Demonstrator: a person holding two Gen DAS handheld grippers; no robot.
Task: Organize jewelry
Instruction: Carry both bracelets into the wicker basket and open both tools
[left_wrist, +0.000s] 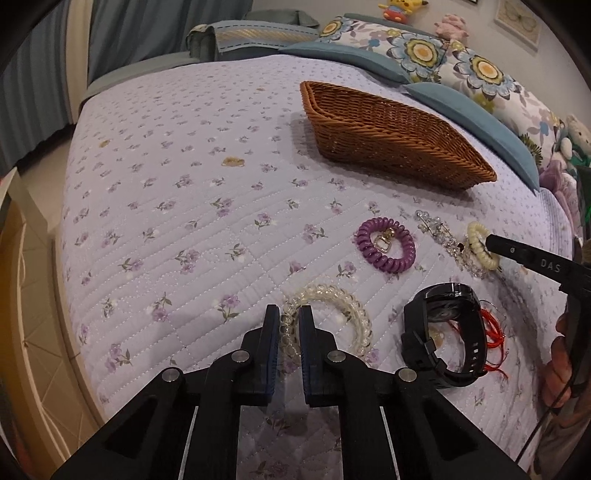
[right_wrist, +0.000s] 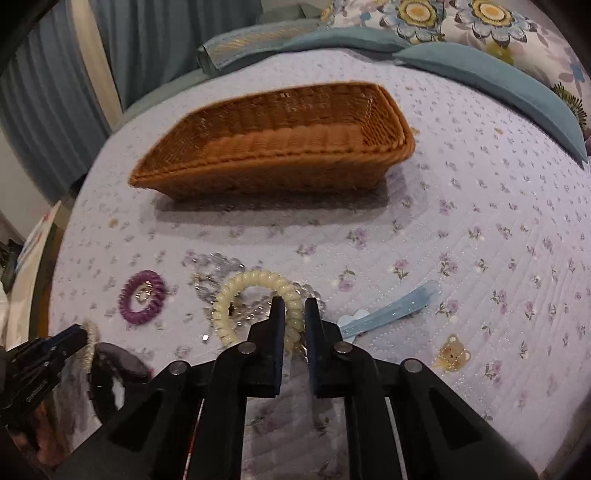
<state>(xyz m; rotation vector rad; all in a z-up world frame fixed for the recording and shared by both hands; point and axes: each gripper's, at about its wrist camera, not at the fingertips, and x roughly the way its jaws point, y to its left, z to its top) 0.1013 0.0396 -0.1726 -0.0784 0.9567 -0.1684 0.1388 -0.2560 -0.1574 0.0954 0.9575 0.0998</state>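
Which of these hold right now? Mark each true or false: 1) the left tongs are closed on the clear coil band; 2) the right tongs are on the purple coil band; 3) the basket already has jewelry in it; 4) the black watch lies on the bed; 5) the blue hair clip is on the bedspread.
1) True: the left tongs pinch the clear coil band.
2) False: the right tongs grip the cream coil band; the purple coil band lies free.
3) False: the basket shows no jewelry inside.
4) True: the black watch rests on the bedspread.
5) True: the blue hair clip lies beside the right tongs.
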